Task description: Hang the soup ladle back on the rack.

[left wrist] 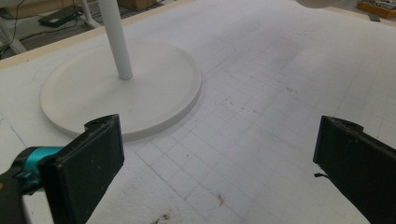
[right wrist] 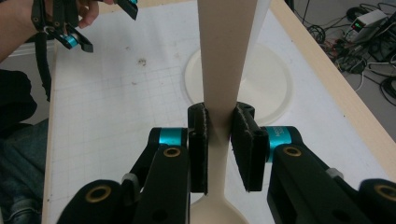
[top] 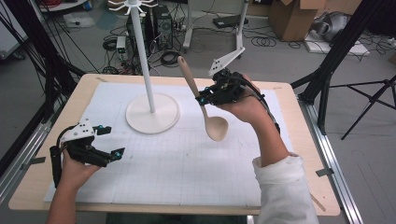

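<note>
- So the right gripper (top: 201, 99) sits right of centre in the high view, clamped tight on a pale beige wooden spoon (top: 201, 100) with a long flat handle and an oval bowl.
- The grab is about halfway along the handle. The handle end pokes toward the upper left of the frame, and the bowl hangs down toward the lower right, up off the white gridded paper mat (top: 187, 163).
- In the right gripper view the spoon (right wrist: 227, 56) runs straight up the middle of the frame. Both black pads (right wrist: 198, 149) press flat against the sides of the handle, and the neck widens into the bowl at the bottom edge, just below the jaws.
- The spoon is tilted, not upright, and it isn't touching the mat or the stand.
- The white metal hook stand with a round flat base (top: 152, 113) is just left of the spoon in the high view, upper centre. Its thin pole rises to the top of the frame.
- The left gripper (top: 106, 142) is way over at the lower left, well apart from the spoon, jaws spread wide with nothing in them.
- The left gripper view shows the same thing: the two black jaws are far apart at the bottom corners, bare mat (left wrist: 261, 116) between them, and the stand base (left wrist: 93, 100) at the upper left.
- All of it is on a light wooden table (top: 74, 93) that frames the mat.
</note>
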Tool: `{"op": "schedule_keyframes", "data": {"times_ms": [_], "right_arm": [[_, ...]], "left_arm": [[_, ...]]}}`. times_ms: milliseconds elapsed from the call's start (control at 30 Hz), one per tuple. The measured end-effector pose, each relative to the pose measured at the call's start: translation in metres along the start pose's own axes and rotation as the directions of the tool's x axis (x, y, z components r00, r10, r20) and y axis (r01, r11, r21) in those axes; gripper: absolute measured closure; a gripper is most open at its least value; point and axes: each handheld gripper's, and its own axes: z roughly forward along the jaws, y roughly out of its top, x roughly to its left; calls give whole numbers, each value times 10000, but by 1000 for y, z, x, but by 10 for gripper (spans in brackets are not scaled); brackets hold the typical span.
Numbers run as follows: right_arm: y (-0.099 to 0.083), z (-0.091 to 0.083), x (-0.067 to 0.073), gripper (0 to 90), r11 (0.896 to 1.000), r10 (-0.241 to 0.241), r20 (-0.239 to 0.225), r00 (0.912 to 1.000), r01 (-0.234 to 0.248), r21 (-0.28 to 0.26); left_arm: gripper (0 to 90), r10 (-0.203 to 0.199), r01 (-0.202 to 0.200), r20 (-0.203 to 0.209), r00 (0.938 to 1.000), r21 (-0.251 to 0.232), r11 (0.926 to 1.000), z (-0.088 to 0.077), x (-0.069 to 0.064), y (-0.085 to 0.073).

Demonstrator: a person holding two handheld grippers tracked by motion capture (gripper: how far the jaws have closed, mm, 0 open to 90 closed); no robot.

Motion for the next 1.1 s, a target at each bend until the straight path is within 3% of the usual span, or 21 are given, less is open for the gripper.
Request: {"op": "schedule_keyframes", "data": {"times_ms": [900, 1100], "right_arm": [[49, -5, -26, 772, 9997, -258, -250, 9994, 259, 47], [63, -3, -44, 772, 9999, -73, -321, 9995, 71, -83]], "left_arm": [[23, -73, 73, 6, 10000, -108, 9999, -1, 2, -1], [22, -163, 163, -10, 9999, -102, 9998, -2, 4, -3]]}}
